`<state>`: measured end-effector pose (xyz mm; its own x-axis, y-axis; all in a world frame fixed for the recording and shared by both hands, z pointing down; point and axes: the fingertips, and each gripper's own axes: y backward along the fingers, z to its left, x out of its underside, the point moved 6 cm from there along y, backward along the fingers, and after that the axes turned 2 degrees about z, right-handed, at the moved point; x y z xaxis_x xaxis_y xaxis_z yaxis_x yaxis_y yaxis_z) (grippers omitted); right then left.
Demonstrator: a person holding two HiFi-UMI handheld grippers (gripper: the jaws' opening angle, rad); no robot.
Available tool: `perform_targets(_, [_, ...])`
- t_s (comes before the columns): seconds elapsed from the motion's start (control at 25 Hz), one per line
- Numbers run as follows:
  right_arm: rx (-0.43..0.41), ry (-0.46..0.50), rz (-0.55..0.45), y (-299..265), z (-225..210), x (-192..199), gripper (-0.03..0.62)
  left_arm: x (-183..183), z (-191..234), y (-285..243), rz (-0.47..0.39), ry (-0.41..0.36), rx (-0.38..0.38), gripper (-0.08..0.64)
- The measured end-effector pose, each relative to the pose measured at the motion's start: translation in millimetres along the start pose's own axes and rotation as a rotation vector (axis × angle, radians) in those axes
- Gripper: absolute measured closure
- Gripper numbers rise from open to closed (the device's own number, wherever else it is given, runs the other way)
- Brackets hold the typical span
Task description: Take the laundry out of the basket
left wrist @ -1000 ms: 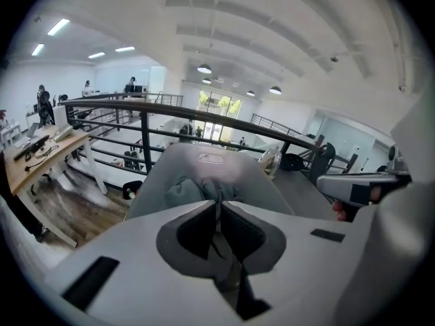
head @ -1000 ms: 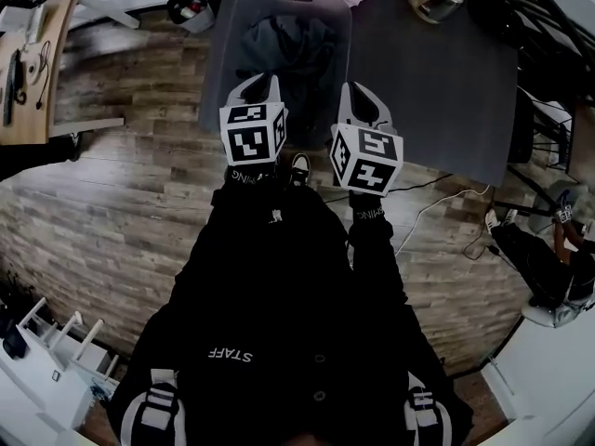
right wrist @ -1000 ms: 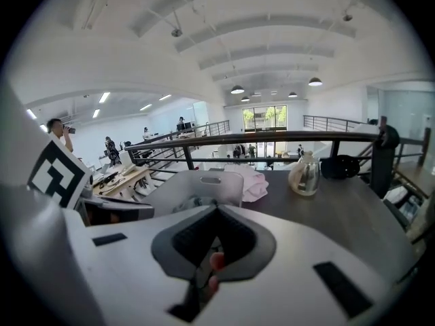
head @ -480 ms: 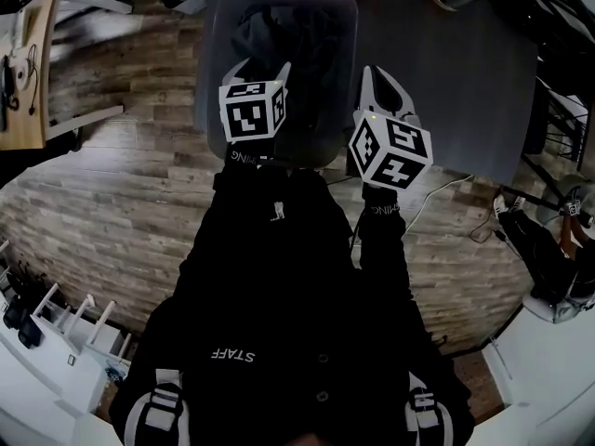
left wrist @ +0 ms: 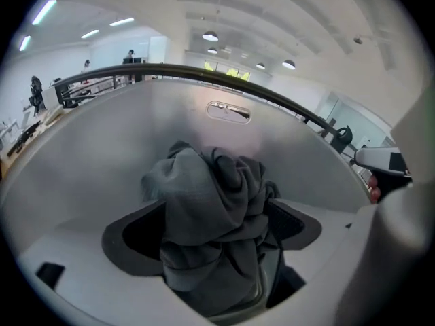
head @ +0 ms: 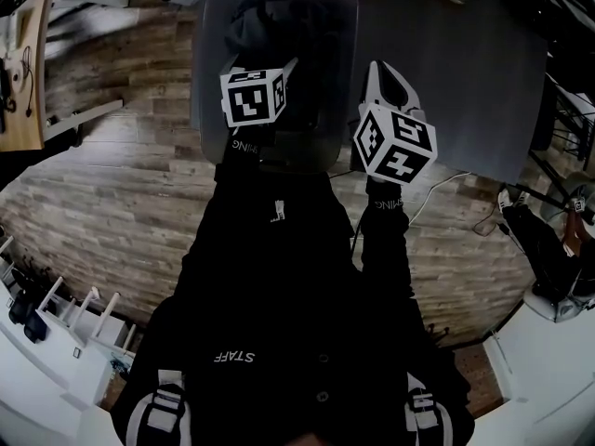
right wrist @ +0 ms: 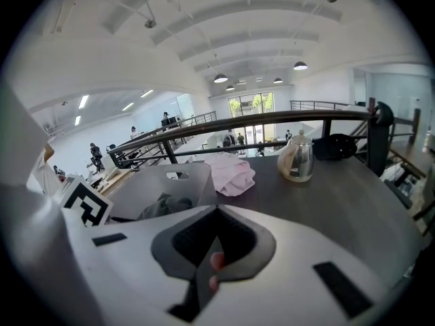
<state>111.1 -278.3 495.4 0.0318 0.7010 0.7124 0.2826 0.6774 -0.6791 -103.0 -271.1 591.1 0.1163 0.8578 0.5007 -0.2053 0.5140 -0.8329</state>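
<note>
Main risk: my left gripper [left wrist: 216, 208] only catches a loose fold of the dark grey garment [left wrist: 204, 202], and the cloth slips out or trails on the lift. The bundle is bunched and tall, so a shallow bite looks likely. Second risk: the grey laundry basket [head: 209, 35] sits at the near left corner of the dark table [head: 446, 72], right up to the near edge. It's probably light, so a snagged pull could drag or tip it toward me. Nothing steadies it. A jaw could also knock the basket's wall if I close off-centre.

Left gripper: its jaws have just been opening and stand spread, with the garment between them. The pads don't look to be squeezing it yet. The garment is the task's thing and is still inside the basket, piled against the bottom.

Pose: the left gripper is tipped steeply down over the basket's near rim, pointing into it. My right gripper [right wrist: 214, 243] is outside the basket, just off its right side above bare table, angled less steeply toward the far edge. Its jaws are pressed together, holding nothing I can name – a small reddish spot at the seam, can't tell what. A pink cloth [right wrist: 231, 172] and a metal kettle [right wrist: 297, 158] lie by the far edge.
</note>
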Motion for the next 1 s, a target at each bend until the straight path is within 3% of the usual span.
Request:
perform_targets(0.28, [0.008,-0.006,0.036,-20.2,-12.8,6.4,0.578,4.1,6.0,-44.8,0.069,0.016,-0.002,-0.02])
perform_targets(0.52, [0.028,-0.011,0.089,-38.4,-23.0,16.5,0.578,15.8,1.5,-78.6,0.161,-0.001,-0.017,-0.023])
perform_targets(1.0, [0.041,-0.026,0.123,-45.1,-35.5,30.5,0.578,29.7,7.5,-126.4,0.203,-0.117,-0.2,-0.023])
